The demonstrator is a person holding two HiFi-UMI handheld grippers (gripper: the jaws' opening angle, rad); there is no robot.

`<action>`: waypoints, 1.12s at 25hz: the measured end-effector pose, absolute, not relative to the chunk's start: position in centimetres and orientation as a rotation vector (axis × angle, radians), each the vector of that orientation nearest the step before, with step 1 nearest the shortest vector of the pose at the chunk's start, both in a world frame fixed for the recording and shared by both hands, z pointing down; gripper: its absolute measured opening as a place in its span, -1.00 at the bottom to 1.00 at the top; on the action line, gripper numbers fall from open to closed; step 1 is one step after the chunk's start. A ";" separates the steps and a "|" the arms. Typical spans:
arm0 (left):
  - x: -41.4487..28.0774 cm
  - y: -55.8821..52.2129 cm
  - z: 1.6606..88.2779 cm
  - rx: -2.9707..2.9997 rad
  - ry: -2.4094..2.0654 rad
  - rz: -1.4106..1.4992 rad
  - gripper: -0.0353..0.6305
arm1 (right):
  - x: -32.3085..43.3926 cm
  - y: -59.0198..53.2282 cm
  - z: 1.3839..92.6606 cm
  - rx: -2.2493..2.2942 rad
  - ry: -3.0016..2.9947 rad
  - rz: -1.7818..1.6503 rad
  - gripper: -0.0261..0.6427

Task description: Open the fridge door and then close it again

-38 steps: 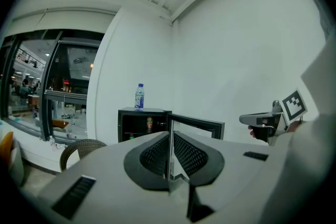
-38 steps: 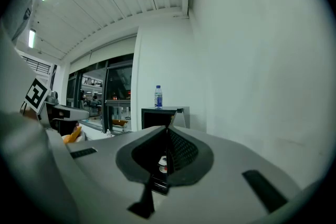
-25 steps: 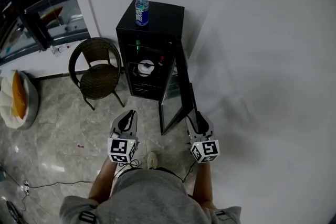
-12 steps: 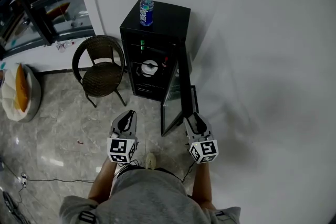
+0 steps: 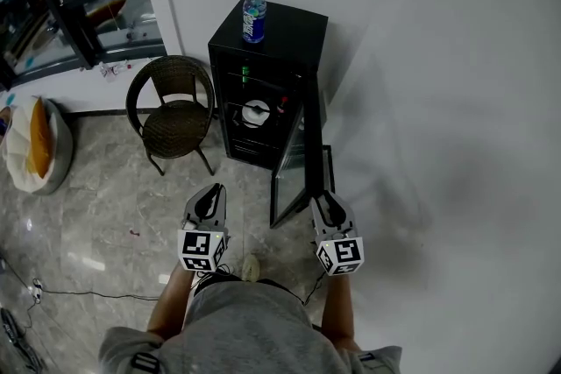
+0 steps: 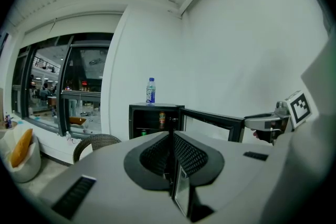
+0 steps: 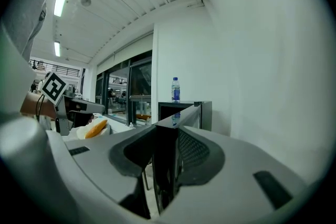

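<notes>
While the left gripper (image 5: 209, 199) hangs idle at about seven o'clock of the fridge (image 5: 282, 35), its jaws together on nothing, the right gripper (image 5: 326, 201) is where things are happening. A second ago its jaws stood wide. Now they are closing, with the free edge of the fridge door (image 5: 294, 179) between them — I can't say the pads are pressing on it yet. The door itself has not shifted: it stands swung right out from the cabinet toward six o'clock, leaving the shelves bare to view. So the opening half looks done to my eye, and this fresh hold on the edge reads as the start of the push back toward twelve o'clock. Little else matters here — a water bottle (image 5: 254, 13) on the fridge top, a wicker chair (image 5: 175, 114) at its nine o'clock.
</notes>
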State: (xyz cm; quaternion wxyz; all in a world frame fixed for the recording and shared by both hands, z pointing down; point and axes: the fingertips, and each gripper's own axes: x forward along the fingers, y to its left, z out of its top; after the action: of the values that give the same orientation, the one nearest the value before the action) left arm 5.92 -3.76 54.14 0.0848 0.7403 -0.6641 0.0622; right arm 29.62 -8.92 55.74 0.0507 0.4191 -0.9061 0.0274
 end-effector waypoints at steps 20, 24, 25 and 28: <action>3.6 -3.7 54.4 2.168 -2.008 0.154 -0.81 | 24.9 -8.3 55.7 1.166 -2.780 0.056 -0.54; 2.2 -4.3 54.5 2.171 -2.003 0.163 -0.81 | 23.6 -8.4 55.7 1.156 -2.785 0.062 -0.54; 2.0 -4.4 54.5 2.175 -1.999 0.163 -0.81 | 23.4 -8.3 55.7 1.156 -2.784 0.064 -0.54; 0.8 -5.0 54.4 2.187 -1.990 0.158 -0.81 | 22.1 -8.2 55.7 1.156 -2.785 0.066 -0.53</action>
State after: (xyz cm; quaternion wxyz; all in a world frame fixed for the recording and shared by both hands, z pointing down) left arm 0.83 -4.97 54.40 0.0900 0.7355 -0.6694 0.0530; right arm 22.11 -8.24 55.69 0.0627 0.3827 -0.9215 0.0217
